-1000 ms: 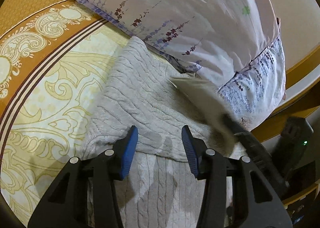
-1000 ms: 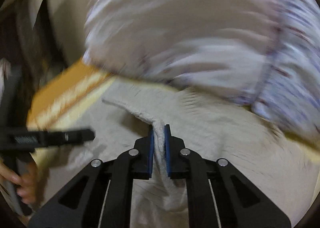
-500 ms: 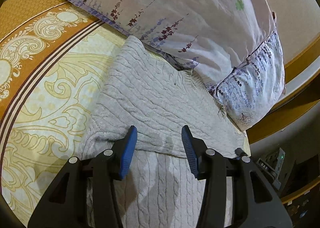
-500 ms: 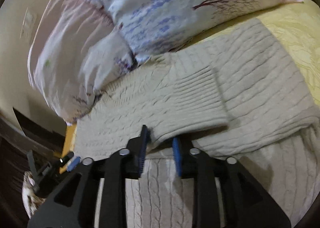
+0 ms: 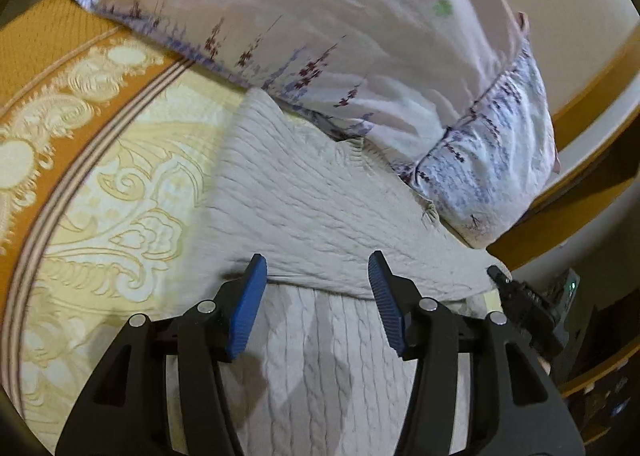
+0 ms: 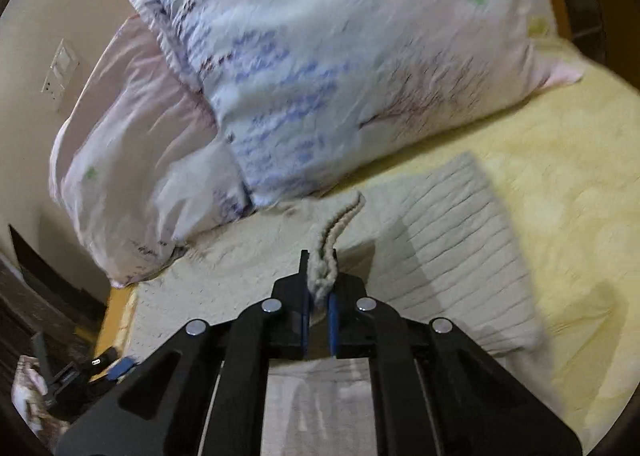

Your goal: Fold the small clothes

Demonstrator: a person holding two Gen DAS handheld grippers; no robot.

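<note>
Nearest the right wrist camera, the right gripper has its jaws pinched tight on a bunched edge of the cream cable-knit sweater, with a ropey bit of knit sticking up out of the pads. Over in the left wrist view, the left gripper has its blue pads spread wide with nothing between them, hovering right over the folded edge of that same sweater.

Progress-wise, it looks partway done. The sweater lies flat on the yellow patterned bedspread, and one layer is already laid across the body, so there's a clear fold line running just beyond the left gripper's pads. It's still a wide, loose shape though, not a tidy small bundle, and the right side is gripping fabric as if another fold is in hand. So at a guess, at least one or two more folds and some smoothing are left.

Farther back, the floral pillow sits touching the sweater's far edge, which could crowd the fold a bit. Past that, there's a wall switch plate at far left.

No brand, label or readable writing anywhere that can be made out; the far stuff is blurry anyway.
</note>
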